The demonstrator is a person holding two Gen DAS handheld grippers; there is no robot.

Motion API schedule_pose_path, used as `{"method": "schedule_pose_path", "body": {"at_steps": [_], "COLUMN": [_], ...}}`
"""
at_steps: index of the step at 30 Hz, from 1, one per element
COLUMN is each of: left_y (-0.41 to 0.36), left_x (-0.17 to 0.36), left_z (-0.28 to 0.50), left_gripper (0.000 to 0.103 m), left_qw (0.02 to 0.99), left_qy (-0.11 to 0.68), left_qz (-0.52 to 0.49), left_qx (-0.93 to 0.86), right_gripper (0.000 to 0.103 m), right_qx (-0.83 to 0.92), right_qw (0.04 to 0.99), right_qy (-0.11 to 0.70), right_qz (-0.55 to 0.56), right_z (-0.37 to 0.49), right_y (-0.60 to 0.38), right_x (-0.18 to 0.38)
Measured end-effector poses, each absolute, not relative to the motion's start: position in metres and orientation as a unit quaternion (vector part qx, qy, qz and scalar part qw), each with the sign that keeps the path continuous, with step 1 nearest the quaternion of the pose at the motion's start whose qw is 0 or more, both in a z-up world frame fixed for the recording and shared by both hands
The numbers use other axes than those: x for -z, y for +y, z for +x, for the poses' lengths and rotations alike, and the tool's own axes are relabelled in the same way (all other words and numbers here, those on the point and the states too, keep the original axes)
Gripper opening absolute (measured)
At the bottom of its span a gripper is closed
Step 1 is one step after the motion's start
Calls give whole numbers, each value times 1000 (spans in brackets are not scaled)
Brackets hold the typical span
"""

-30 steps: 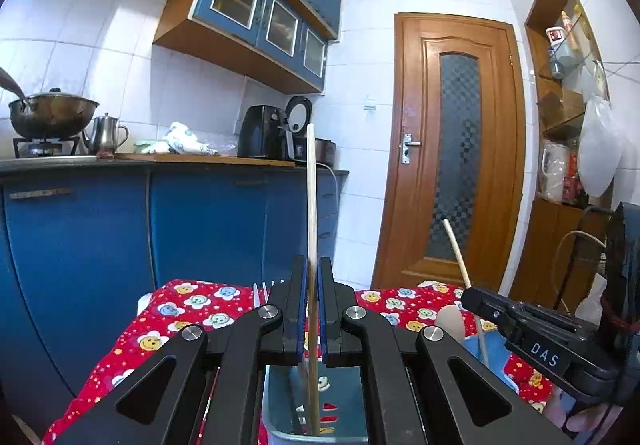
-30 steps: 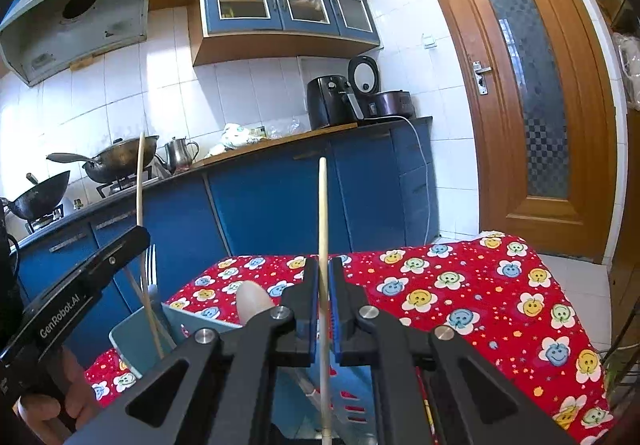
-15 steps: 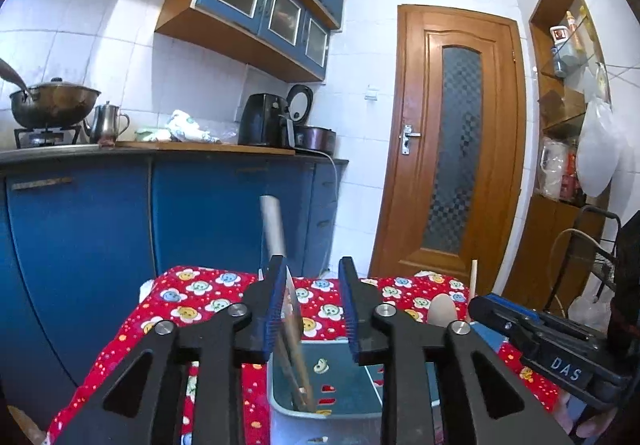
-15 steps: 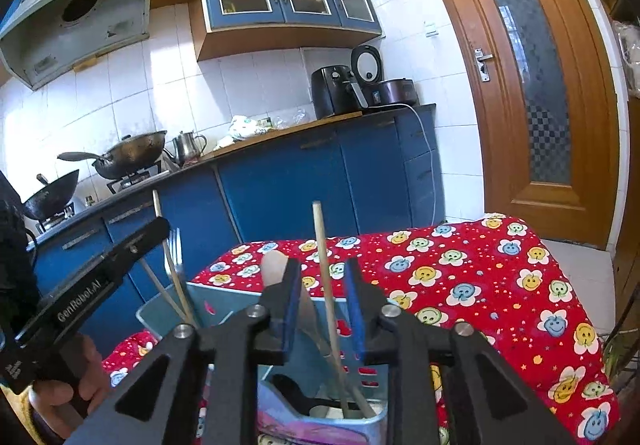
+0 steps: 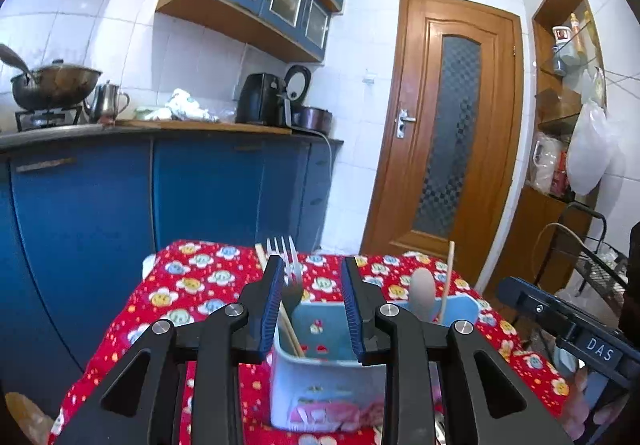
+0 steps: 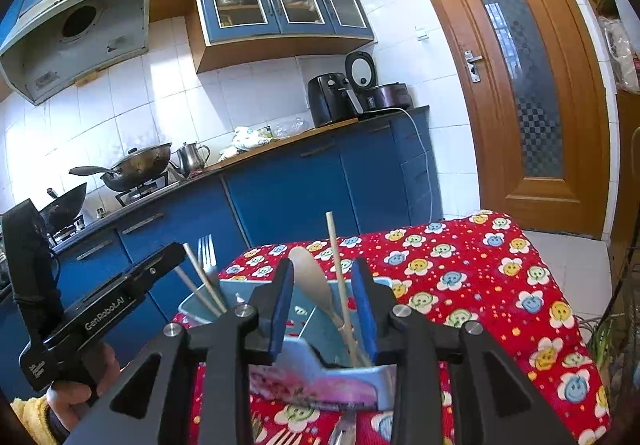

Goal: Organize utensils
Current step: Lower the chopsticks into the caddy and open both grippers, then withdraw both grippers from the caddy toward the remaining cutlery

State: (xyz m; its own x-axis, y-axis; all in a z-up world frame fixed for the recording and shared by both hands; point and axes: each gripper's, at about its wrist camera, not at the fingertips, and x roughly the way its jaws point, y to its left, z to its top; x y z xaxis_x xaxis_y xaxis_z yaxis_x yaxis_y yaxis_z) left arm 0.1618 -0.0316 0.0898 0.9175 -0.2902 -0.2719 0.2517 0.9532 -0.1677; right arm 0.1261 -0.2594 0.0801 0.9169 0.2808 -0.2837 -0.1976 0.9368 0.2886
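A light blue utensil holder (image 5: 320,377) stands on the red flowered tablecloth (image 5: 188,297). In the left wrist view it holds a fork (image 5: 286,265), a chopstick (image 5: 286,321), a wooden spoon (image 5: 422,293) and a second chopstick (image 5: 447,281). My left gripper (image 5: 312,309) is open and empty just above the holder's left compartment. In the right wrist view the holder (image 6: 320,329) holds the wooden spoon (image 6: 312,285), a chopstick (image 6: 340,281), two more chopsticks (image 6: 200,285) and the fork (image 6: 206,249). My right gripper (image 6: 324,313) is open and empty over the right compartment.
Blue kitchen cabinets (image 5: 120,197) and a counter with a wok (image 6: 136,167), a kettle (image 6: 192,157) and an air fryer (image 6: 330,99) lie behind the table. A wooden door (image 5: 444,141) stands at the right. More forks (image 6: 320,435) lie on the cloth near me.
Both grippers opened and let their chopsticks drop into the holder. Both then drew back and up from it.
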Motion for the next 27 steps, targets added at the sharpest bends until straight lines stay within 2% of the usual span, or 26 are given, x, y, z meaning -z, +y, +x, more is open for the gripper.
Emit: {"method": "schedule_pose_path", "body": {"at_steps": [13, 27], "left_y": [-23, -23], "left_x": [-92, -73], "left_z": [124, 101], "left_gripper": [30, 30], "left_qw": [965, 946], "left_qy": [197, 270], "left_qz": [-65, -50], "left_qx": [161, 172], "right_gripper": [35, 36], "right_qx": [-119, -94], "right_qw": [967, 955], "right_qy": [183, 238], "right_qz": [132, 149], "right_z": [76, 45], "right_y": [-259, -265], "right_x": [-87, -58]}}
